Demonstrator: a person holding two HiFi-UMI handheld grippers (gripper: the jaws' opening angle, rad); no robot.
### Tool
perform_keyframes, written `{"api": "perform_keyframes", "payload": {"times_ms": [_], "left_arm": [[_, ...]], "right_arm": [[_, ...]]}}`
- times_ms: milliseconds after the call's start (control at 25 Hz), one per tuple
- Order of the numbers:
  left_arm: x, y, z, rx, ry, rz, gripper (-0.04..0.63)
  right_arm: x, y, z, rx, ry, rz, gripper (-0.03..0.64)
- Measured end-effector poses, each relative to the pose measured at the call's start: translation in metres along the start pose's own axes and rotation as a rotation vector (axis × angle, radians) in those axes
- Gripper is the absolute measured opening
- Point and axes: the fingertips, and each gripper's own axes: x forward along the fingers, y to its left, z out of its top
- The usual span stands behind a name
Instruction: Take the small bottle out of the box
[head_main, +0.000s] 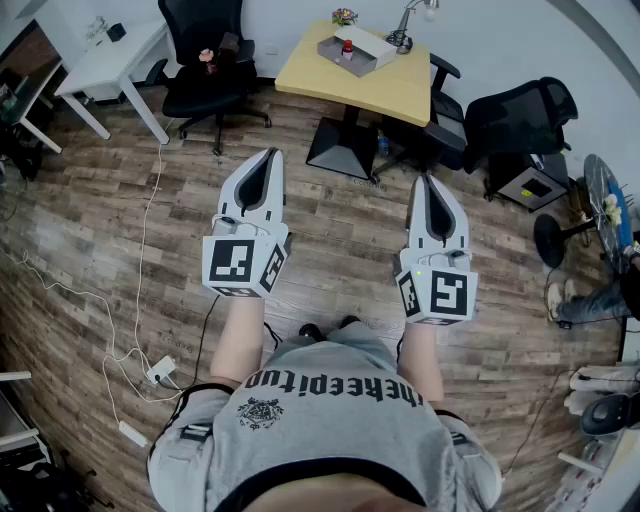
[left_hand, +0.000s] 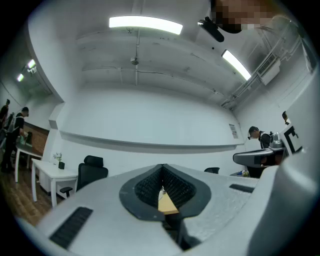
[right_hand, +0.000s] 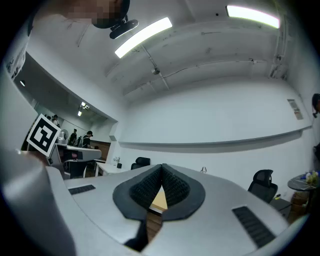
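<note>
While the person stands well back from the work, the left gripper (head_main: 269, 154) is held out just above level with its jaws pressed together on nothing, only a sliver of yellow tabletop showing past the ribbed pads. Far ahead, between the two tools, the yellow table (head_main: 402, 86) carries a shallow grey box (head_main: 362, 66), and the small bottle (head_main: 347, 47) stands inside it towards its left end, red cap up. From here it looks to be a light little thing, probably smooth and round, so it could slip or tip if pinched off-centre. I'd take it across the cap or the neck just under it, since the box wall seems to cover its lower body. What it is made of and whether it is full are too small to make out. To the right, the right gripper (head_main: 428, 180) is likewise closed tight and empty. Neither gripper view shows the box or bottle at all.
</note>
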Motion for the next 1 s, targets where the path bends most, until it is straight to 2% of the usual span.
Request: {"api": "perform_keyframes", "payload": {"times_ms": [480, 680, 1000], "left_arm": [[-0.001, 0.012, -0.006, 0.007, 0.009, -0.011, 0.003], [-0.001, 0.019, -0.011, 0.012, 0.012, -0.009, 0.003], [0.041, 0.027, -0.023, 0.001, 0.001, -0.019, 0.003]], "right_arm": [[0.003, 0.009, -0.006, 0.013, 0.005, -0.019, -0.012], [0.005, 0.008, -0.009, 0.062, -0.019, -0.031, -0.012], [0.046, -0.007, -0.027, 0.077, -0.014, -0.008, -0.012]]}}
